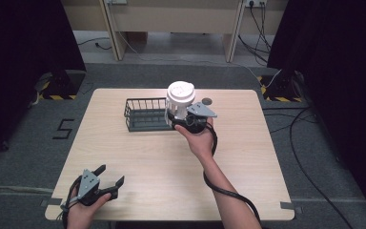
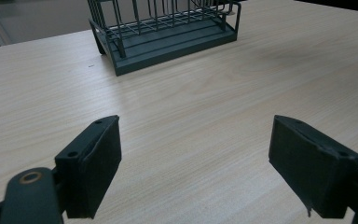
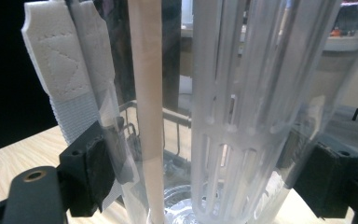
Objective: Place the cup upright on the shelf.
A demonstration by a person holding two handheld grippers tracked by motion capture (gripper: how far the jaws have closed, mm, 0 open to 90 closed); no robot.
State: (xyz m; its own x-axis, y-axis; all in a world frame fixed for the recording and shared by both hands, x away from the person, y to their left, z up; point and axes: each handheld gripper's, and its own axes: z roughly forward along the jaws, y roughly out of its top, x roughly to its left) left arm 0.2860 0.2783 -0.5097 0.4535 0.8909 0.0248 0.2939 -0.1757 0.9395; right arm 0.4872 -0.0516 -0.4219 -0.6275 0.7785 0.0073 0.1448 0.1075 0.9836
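A clear plastic bottle [image 1: 180,98] with a white lid stands upright at the right end of a dark wire basket [image 1: 145,114] on the wooden table [image 1: 138,157]. My right gripper [image 1: 181,119] is shut on the bottle's lower body. In the right gripper view the bottle [image 3: 242,107] sits between the pads [image 3: 98,172], with an inner slotted tube and a white strap [image 3: 60,70] hanging at its side. I cannot tell whether its base rests on the table. My left gripper [image 1: 111,174] is open and holds nothing near the table's front left corner, pointing toward the basket [image 2: 168,32].
A small dark disc [image 1: 207,101] lies on the table just behind the bottle. Bare tabletop [image 2: 205,93] stretches between the left gripper and the basket. Cables [image 1: 310,143] run over the floor at the right. Black curtains flank both sides.
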